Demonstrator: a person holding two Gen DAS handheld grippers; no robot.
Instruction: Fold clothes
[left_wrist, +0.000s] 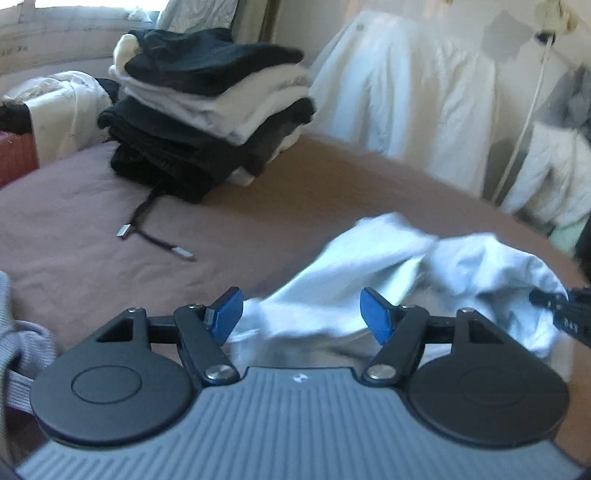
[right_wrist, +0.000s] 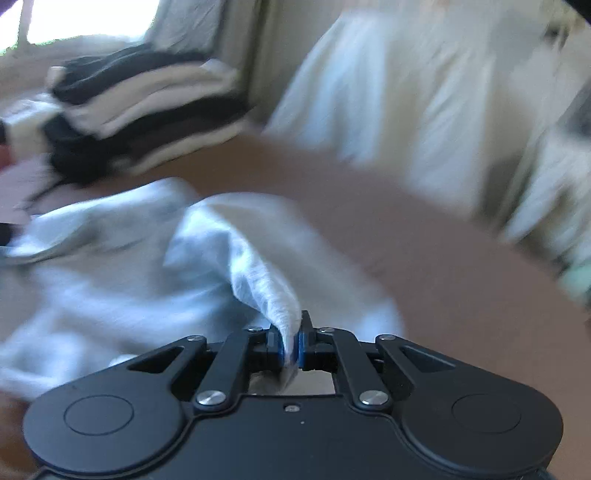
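Pale grey garment half-lifted off the bed

The right tool (right_wrist: 291, 349) pinches a fold of the pale grey garment (right_wrist: 110, 288), which lies crumpled on the brown bed (left_wrist: 92, 229); the left tool (left_wrist: 301, 314) stands spread above it, the folded stack (left_wrist: 207, 110) beyond.

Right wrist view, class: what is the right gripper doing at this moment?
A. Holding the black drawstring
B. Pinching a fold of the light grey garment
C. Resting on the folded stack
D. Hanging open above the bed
B: the right gripper has its blue pads closed on a pulled-up fold of the light grey garment, which trails away over the brown bedsheet.
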